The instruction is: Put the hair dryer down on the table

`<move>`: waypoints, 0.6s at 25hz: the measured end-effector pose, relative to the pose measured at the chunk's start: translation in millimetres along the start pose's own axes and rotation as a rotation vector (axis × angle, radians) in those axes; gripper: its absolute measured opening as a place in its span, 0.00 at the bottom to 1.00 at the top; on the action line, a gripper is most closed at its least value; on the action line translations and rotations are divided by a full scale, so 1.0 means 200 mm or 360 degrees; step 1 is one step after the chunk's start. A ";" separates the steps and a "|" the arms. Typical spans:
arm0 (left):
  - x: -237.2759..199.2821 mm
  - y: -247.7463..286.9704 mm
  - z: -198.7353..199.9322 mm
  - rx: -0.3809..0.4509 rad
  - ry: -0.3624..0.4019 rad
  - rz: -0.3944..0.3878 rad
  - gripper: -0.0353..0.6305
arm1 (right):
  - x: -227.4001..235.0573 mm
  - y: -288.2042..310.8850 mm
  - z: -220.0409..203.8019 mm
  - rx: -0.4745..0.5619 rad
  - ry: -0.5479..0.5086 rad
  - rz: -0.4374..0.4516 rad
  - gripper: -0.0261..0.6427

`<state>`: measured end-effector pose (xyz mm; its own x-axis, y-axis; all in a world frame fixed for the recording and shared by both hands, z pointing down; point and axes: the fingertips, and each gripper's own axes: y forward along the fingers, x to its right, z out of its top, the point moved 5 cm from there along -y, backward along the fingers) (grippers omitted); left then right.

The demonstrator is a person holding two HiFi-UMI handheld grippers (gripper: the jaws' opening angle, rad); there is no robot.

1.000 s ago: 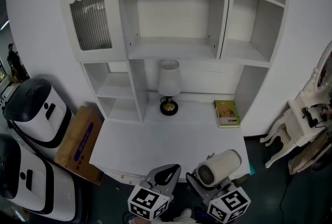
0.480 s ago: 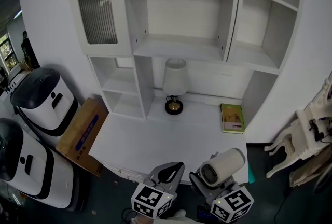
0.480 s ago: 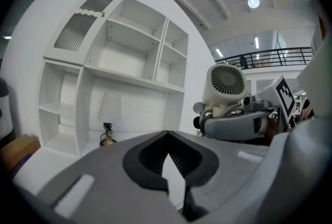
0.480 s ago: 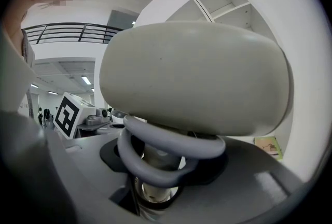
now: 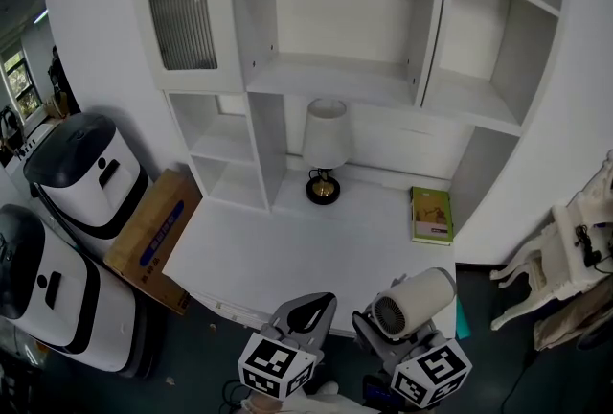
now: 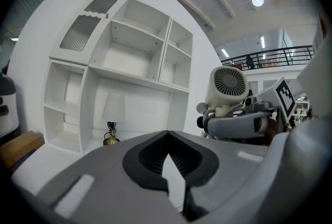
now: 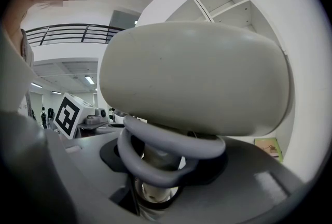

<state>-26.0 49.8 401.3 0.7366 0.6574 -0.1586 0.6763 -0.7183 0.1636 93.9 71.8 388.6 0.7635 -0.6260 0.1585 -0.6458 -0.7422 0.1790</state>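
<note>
- The left gripper (image 5: 320, 303) sits at the bottom centre of the head view. It points away from the person toward the white shelf unit (image 5: 335, 10), and its marker cube is nearest the camera.
- In its own view the left gripper (image 6: 166, 134) has its jaws closed tip to tip with nothing between them.
- The right gripper (image 5: 375, 333) is just beside it at the lower right, pointing the same way.
- In the right gripper view the right gripper (image 7: 151, 168) is clamped on the handle of the hair dryer (image 7: 197, 78). The cream body fills the frame above the jaws.
- In the head view the hair dryer (image 5: 414, 301) is held up in the grip at the lower right, over the near right corner of the table (image 5: 287, 249). It is not lying on the surface, and its round grille faces the camera.
- On the table, a lamp (image 5: 325, 149) stands at the back in mid-frame. A green book (image 5: 432, 215) lies to the right of it.
- Against a second ago, both grippers hold nearly the same spots at the bottom edge, and the dryer is still gripped.
- The furniture has slid a little to the right in the frame, and more of the two white machines (image 5: 84, 180) shows at the left.
</note>
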 end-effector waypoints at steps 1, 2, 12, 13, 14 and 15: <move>0.00 0.00 0.00 -0.0002 0.0003 0.0003 0.05 | 0.00 0.00 0.00 0.0000 0.0006 -0.0001 0.41; -0.01 0.00 0.00 -0.0004 0.0004 0.0003 0.05 | 0.01 0.00 0.00 0.0000 0.0013 -0.0005 0.41; -0.08 0.10 0.05 -0.0010 0.0029 -0.0105 0.05 | 0.05 0.07 0.01 0.0031 0.0020 -0.0108 0.41; -0.09 0.11 0.06 -0.0013 0.0030 -0.0119 0.05 | 0.06 0.08 0.02 0.0031 0.0023 -0.0121 0.41; -0.11 0.12 0.06 -0.0018 0.0030 -0.0133 0.05 | 0.06 0.10 0.02 0.0030 0.0028 -0.0134 0.41; -0.13 0.13 0.06 -0.0024 0.0030 -0.0143 0.05 | 0.06 0.12 0.02 0.0030 0.0034 -0.0144 0.41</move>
<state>-28.0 12.0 397.6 0.6727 0.7235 -0.1549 0.7397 -0.6526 0.1642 88.2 45.3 390.4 0.8182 -0.5514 0.1630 -0.5740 -0.7999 0.1753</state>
